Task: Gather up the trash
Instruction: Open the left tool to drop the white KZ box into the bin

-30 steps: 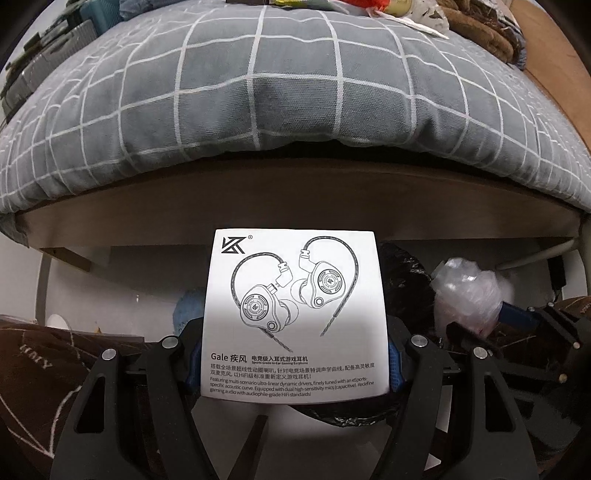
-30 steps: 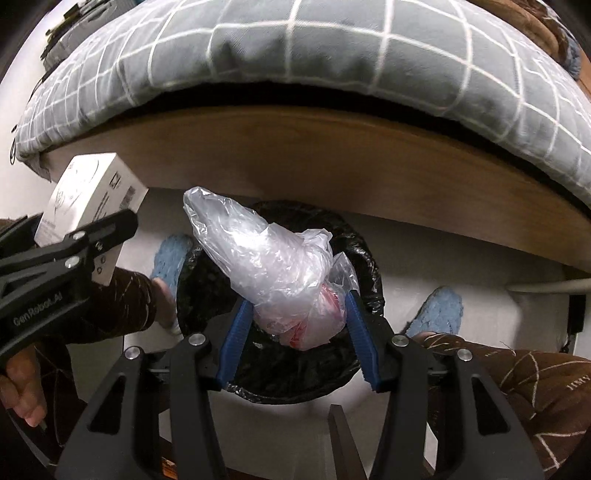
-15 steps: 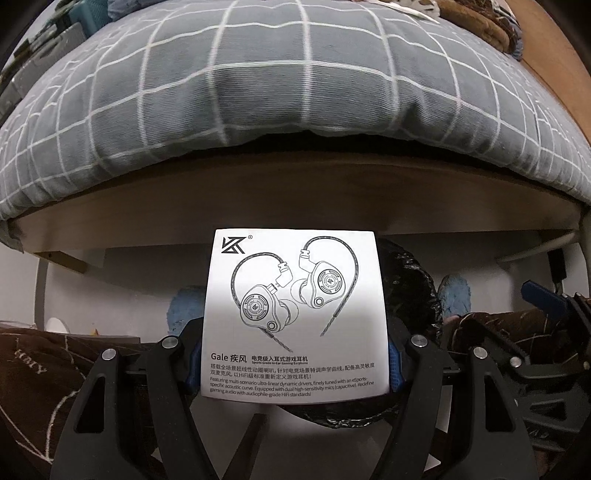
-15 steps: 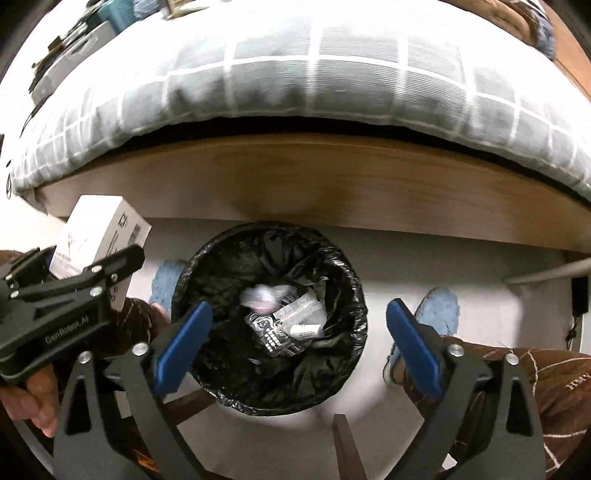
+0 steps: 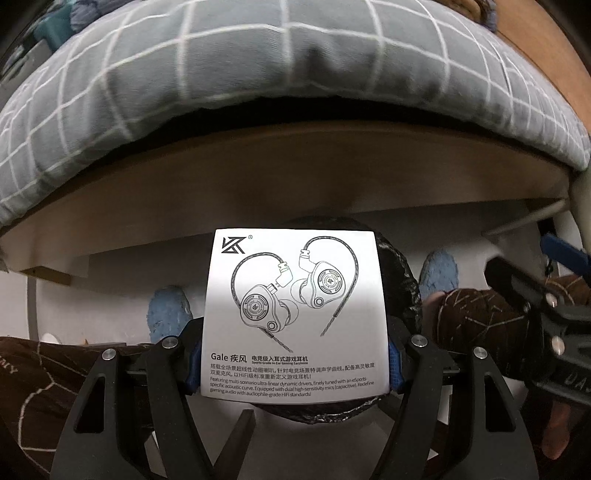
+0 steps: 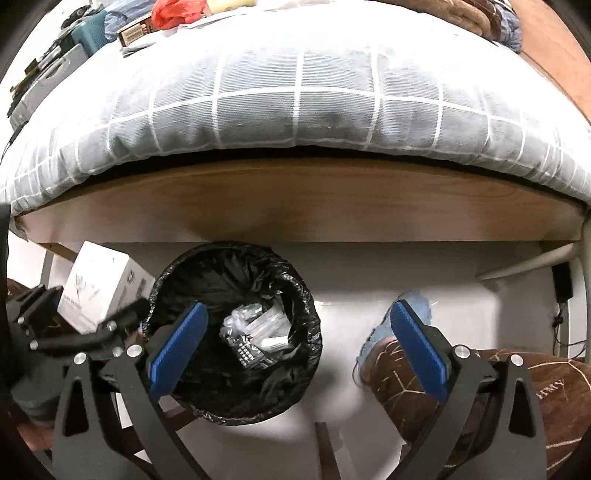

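Trash is seen in two places: as a heap of clear plastic wrappers (image 6: 258,325) lying at the bottom of the bin (image 6: 236,328), and as a white earphone box (image 5: 293,314) clamped between the jaws of the left gripper (image 5: 293,365).

At twelve o'clock in both views the bed (image 6: 295,103) is spread with a grey cover crossed by white lines, and a wooden bed frame (image 6: 295,206) runs below it. On the far left of the bed, at eleven o'clock in the right wrist view, a red bag (image 6: 177,13) and a small brown carton (image 6: 135,33) are laid among other clutter that is too small to tell.

The bin is lined with a black bag and is stood on the pale floor (image 6: 369,266) just below the bed frame, at the centre of the right wrist view. In the left wrist view most of the bin is hidden behind the box, and only its black rim is shown around the box's edges.

The right gripper (image 6: 295,347) is held above the bin with its jaws opening to their widest; nothing is held between its blue pads (image 6: 177,347). At four o'clock a brown patterned trouser leg (image 6: 480,387) and a blue slipper (image 6: 413,306) are seen.

The box is printed with a line drawing of earphones and is gripped by its lower sides, at nine o'clock from the bin in the right wrist view.
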`<state>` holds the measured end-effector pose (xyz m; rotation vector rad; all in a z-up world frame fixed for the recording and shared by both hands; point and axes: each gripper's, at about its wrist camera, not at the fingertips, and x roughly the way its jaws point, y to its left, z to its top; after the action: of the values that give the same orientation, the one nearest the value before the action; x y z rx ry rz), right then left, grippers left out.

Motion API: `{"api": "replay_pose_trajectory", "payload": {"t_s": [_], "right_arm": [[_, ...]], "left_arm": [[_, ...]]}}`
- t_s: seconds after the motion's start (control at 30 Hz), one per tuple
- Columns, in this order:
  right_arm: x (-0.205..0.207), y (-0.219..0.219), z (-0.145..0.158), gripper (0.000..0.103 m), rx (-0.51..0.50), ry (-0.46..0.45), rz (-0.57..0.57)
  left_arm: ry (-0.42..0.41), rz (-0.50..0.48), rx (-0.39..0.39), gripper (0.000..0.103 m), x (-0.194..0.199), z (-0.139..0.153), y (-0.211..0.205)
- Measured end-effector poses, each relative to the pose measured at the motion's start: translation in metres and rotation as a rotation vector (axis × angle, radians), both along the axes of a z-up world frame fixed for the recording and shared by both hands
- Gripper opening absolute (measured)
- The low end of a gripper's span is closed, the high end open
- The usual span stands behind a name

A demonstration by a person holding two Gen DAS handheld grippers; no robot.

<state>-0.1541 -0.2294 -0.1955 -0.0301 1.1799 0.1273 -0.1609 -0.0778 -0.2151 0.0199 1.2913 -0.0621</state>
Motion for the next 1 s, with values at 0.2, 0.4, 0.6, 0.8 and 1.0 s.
{"api": "replay_pose_trajectory", "payload": {"t_s": [0.2, 0.4, 0.6, 0.8, 1.0], "right_arm": [[0.001, -0.001, -0.004, 0.095, -0.017, 0.01, -0.021], [0.004, -0.005, -0.004, 0.095, -0.035, 0.002, -0.061], [0.008, -0.006, -0.005, 0.095, -0.023, 0.014, -0.089], [0.008, -0.003, -0.001, 0.095, -0.044, -0.002, -0.081], [0.007, -0.002, 0.009, 0.096, -0.091, -0.056, -0.083]], "left_arm": [[0.01, -0.011, -0.004, 0.069, 0.001, -0.007, -0.006], [0.039, -0.03, -0.029, 0.069, 0.004, -0.017, -0.014], [0.042, -0.053, -0.016, 0.07, 0.002, -0.02, -0.015], [-0.015, -0.068, 0.021, 0.091, 0.002, -0.009, -0.021], [-0.061, -0.063, 0.045, 0.097, 0.008, 0.007, -0.015]]}}
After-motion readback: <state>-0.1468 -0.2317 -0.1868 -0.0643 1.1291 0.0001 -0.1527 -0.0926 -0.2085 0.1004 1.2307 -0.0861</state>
